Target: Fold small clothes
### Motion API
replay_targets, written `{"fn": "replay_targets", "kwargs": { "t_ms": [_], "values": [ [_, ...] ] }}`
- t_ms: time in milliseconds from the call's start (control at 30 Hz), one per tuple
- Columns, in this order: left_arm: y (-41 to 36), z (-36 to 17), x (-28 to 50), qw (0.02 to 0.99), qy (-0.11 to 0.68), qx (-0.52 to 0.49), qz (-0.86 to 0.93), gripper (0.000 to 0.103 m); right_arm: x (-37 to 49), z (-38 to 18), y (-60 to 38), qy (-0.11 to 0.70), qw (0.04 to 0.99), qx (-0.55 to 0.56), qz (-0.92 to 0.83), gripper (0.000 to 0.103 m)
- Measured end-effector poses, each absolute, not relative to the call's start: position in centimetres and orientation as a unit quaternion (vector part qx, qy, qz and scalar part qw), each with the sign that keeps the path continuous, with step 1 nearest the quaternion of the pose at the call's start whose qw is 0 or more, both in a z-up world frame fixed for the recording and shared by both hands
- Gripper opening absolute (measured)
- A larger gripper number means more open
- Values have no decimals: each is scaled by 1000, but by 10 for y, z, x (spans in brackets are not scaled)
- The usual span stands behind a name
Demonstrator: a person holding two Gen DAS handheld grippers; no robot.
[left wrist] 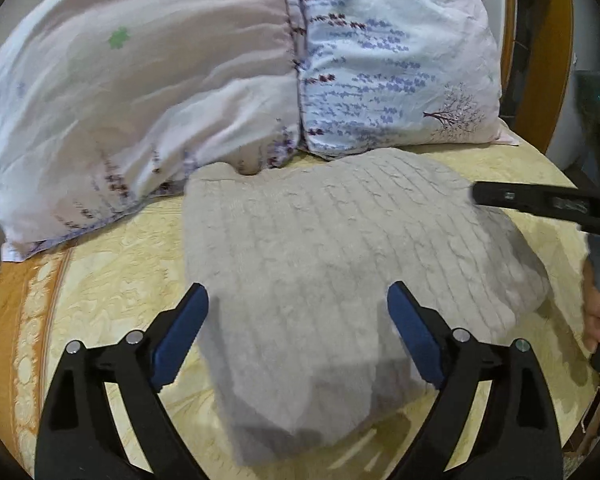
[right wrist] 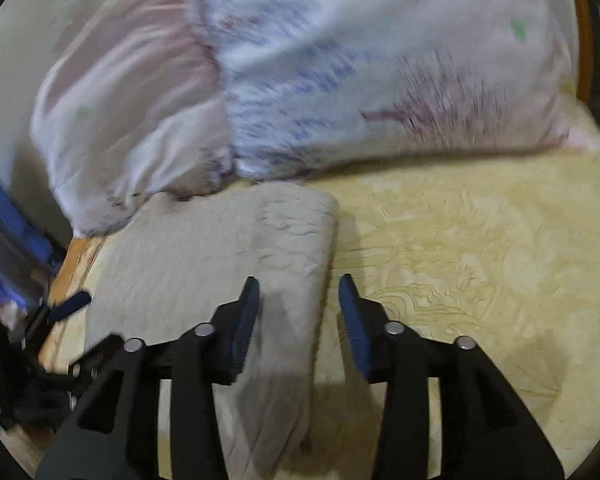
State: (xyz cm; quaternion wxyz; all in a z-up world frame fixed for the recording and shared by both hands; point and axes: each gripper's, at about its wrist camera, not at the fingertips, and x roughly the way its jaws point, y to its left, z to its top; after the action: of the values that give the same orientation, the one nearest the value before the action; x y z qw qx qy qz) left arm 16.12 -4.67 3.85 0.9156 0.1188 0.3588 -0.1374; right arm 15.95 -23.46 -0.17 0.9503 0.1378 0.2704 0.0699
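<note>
Yellow bedspread (left wrist: 112, 280) carries the grey knit garment (left wrist: 320, 248) beneath both sets of spread, empty fingers — left gripper (left wrist: 298, 332), right gripper (right wrist: 298, 320) — so I'd pinch matching edges and fold evenly

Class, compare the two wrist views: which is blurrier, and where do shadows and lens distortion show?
Right wrist view: pillows smeared by motion blur. Left wrist view: sharper, knit garment texture clear, soft shadow darkening its near edge. Both: fisheye bends the bedspread and blackens the corners.
</note>
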Motion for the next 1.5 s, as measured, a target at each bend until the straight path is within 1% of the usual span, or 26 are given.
{"fn": "replay_targets", "kwargs": {
  "t_ms": [133,200,367,533,967,1033,1067,1100,1133,1233,1367,1500],
  "values": [
    [-38,40,147,926,343,132,-89,91,128,2,-202,234,969,56,62,45],
    [-36,38,141,927,342,139,-72,91,122,0,-188,229,971,31,62,45],
    [-34,29,142,919,361,147,-56,92,121,-11,-176,243,968,15,62,44],
    [-29,18,149,914,380,133,-51,94,125,-25,-166,268,963,-18,35,45],
    [-19,8,155,911,401,82,-45,100,127,-39,-154,271,961,-47,-7,53],
    [-15,9,153,911,405,62,-51,100,124,-35,-157,270,962,-34,-4,59],
    [-12,11,150,911,405,50,-57,100,120,-32,-160,266,964,-23,-1,75],
    [-10,12,148,912,403,45,-60,100,116,-30,-162,262,965,-14,-6,95],
    [-8,13,142,914,398,41,-60,100,109,-27,-166,252,967,-7,-22,97],
    [-6,13,127,919,388,46,-55,100,91,-25,-173,237,971,1,-30,97],
    [-6,10,107,919,388,37,-58,100,81,-35,-176,257,966,13,-34,97],
    [-12,4,94,915,396,52,-53,101,75,-44,-172,269,962,20,-29,99]
  ]
}}
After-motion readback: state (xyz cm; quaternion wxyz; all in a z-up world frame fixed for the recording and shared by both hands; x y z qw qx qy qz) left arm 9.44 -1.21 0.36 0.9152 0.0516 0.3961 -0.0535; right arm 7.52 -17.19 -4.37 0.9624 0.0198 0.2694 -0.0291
